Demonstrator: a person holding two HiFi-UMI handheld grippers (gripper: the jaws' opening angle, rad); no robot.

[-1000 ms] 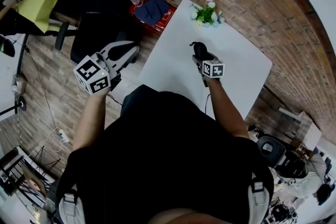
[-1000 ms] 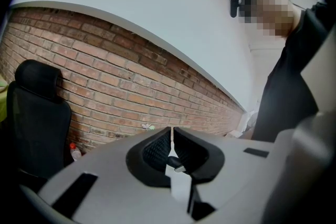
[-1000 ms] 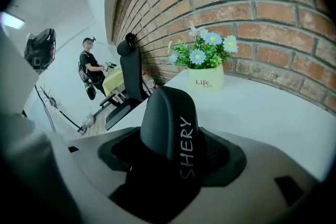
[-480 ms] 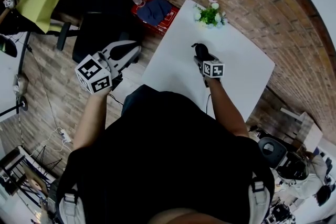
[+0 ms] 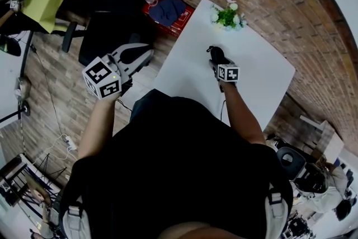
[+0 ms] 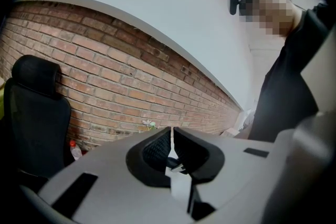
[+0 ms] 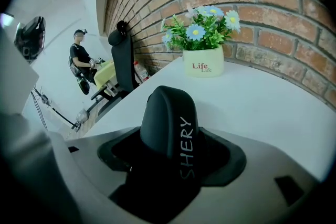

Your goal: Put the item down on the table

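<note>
Little has moved: both grippers hold their places, scene drifting slightly rightward. Right gripper (image 5: 217, 59) stays clamped on the black item (image 7: 169, 120) lettered "SHERY", over the middle of the white table (image 5: 254, 84). Left gripper (image 5: 132, 56) hangs left of the table, jaws nearly together with nothing between. At the table's far edge, a cream pot (image 7: 203, 63) holds flowers (image 7: 202, 29). A red crate (image 5: 183, 14) on the floor holds a blue cloth (image 5: 168, 8).

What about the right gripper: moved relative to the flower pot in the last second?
No, barely. The right gripper, tongs shut on the black rounded item, keeps the same gap from the white pot of flowers on the white table.
</note>
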